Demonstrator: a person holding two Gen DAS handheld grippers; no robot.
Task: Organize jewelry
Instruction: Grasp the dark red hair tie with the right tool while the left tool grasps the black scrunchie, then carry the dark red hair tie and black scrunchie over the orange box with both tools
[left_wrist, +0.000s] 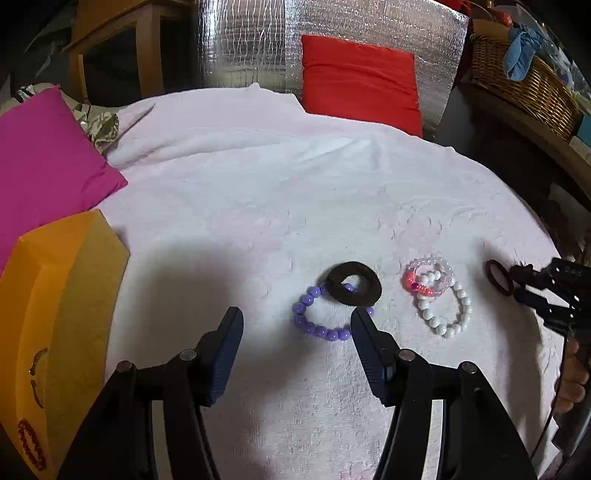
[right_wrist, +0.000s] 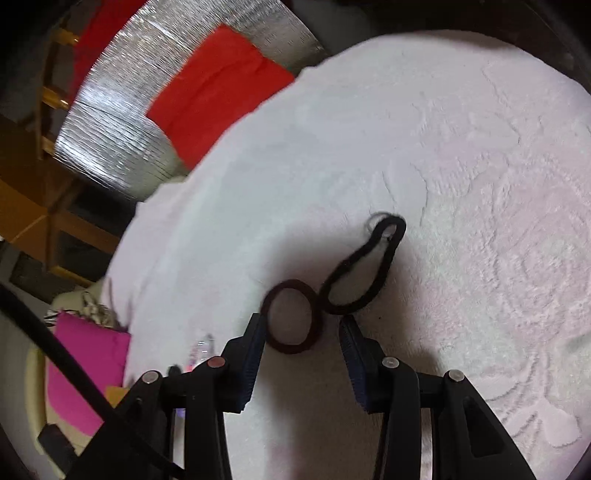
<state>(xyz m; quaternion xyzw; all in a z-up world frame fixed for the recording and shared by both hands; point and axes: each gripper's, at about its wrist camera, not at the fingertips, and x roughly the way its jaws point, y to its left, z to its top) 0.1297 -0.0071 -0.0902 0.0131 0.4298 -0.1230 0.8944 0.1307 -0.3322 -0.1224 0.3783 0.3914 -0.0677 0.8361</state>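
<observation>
On the white towel, the left gripper hangs with its jaws spread wide, holding nothing, just in front of the purple bead bracelet. A black scrunchie overlaps that bracelet's far side. To the right, a clear-and-pink bead bracelet lies over a white bead bracelet. The right gripper is also open, its left finger seemingly touching the dark red hair tie, though blur makes contact uncertain. A thin black hair tie lies just beyond. An orange box sits at the left
</observation>
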